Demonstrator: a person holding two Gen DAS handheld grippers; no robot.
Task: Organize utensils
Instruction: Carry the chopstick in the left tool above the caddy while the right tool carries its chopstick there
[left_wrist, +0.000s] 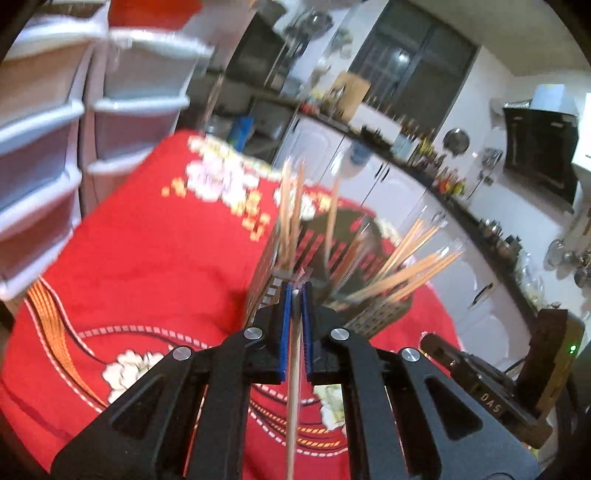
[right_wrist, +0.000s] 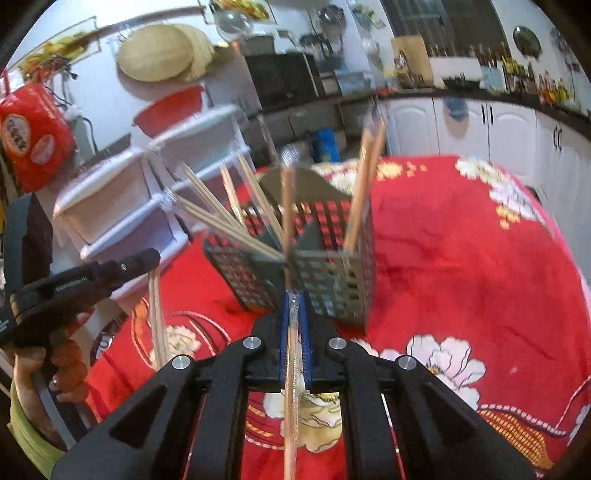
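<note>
Currently we hold one chopstick pair (left_wrist: 294, 387) in the left claw (left_wrist: 295, 291) and another (right_wrist: 290, 387) in the right claw (right_wrist: 294, 295); next, lower each into the caddy (right_wrist: 332, 273).

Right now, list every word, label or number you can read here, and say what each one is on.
"DAS": on the right gripper's black body, seen from the left wrist view.
Red packet, hung at upper left: white lettering in an oval, too blurred to read.
Left gripper's black body: a line of small white print, too blurred to read.
Bottles on the counter: labels too small to read.
</note>
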